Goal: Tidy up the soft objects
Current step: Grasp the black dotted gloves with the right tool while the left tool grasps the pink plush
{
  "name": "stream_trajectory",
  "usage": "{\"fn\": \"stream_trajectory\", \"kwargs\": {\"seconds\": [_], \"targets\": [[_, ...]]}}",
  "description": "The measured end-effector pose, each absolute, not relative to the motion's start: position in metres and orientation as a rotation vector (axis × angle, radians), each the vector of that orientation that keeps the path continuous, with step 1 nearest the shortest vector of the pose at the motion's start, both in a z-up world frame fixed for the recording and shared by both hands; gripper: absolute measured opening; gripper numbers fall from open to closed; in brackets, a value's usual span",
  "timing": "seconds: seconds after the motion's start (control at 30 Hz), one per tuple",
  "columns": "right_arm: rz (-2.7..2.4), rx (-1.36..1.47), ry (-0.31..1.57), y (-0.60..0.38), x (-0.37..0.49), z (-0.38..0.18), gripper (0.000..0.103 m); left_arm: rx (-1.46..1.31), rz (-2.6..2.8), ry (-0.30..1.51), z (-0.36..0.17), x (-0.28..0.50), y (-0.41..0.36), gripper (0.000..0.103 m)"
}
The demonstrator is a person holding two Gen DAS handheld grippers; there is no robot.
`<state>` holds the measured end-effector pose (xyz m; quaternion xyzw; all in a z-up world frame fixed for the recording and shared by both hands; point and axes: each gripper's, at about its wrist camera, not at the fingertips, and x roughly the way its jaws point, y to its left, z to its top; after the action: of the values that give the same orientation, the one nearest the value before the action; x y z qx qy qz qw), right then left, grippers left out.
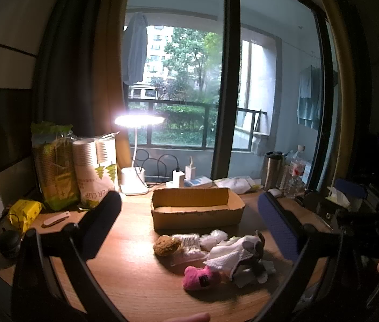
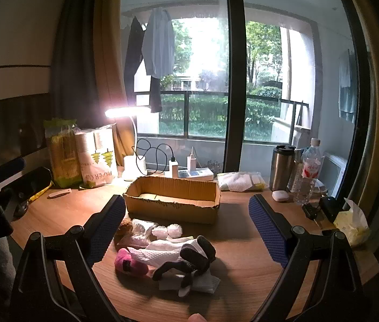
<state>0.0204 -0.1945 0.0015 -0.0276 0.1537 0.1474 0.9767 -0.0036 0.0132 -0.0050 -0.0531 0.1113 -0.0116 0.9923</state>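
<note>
A pile of soft things lies on the wooden desk in front of an open cardboard box [image 1: 197,209] [image 2: 172,201]. In it are a pink plush [image 1: 200,277] [image 2: 130,263], a brown plush [image 1: 165,245] [image 2: 125,225], white paper towels [image 1: 227,259] [image 2: 159,253], clear plastic bags [image 1: 189,244] [image 2: 166,231] and dark grey socks [image 2: 194,257] [image 1: 253,268]. My left gripper [image 1: 189,228] is open and empty, above the pile's near side. My right gripper [image 2: 186,230] is open and empty, straddling the pile. The left gripper also shows at the left edge of the right wrist view [image 2: 9,185].
A lit desk lamp [image 1: 135,161] [image 2: 131,145], packs of paper cups [image 1: 95,171] [image 2: 96,158], a power strip with chargers [image 2: 189,171], a steel tumbler [image 2: 282,167], a water bottle [image 2: 308,171] and tissues [image 2: 350,222] ring the desk. A yellow pack [image 1: 24,213] lies at the left.
</note>
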Motion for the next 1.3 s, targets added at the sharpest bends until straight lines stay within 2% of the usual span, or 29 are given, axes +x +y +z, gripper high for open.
{"fn": "stream_trajectory", "kwargs": {"seconds": [0.47,1.3], "targets": [[0.284,-0.041,0.349,-0.205,0.049,-0.011,0.095,-0.094,-0.026,0.281,-0.020,0.026,0.009,0.102],[0.281,-0.022,0.702,-0.221,0.132,-0.132,0.095,-0.054,-0.064,0.719,-0.154,0.118,-0.005,0.102]]}}
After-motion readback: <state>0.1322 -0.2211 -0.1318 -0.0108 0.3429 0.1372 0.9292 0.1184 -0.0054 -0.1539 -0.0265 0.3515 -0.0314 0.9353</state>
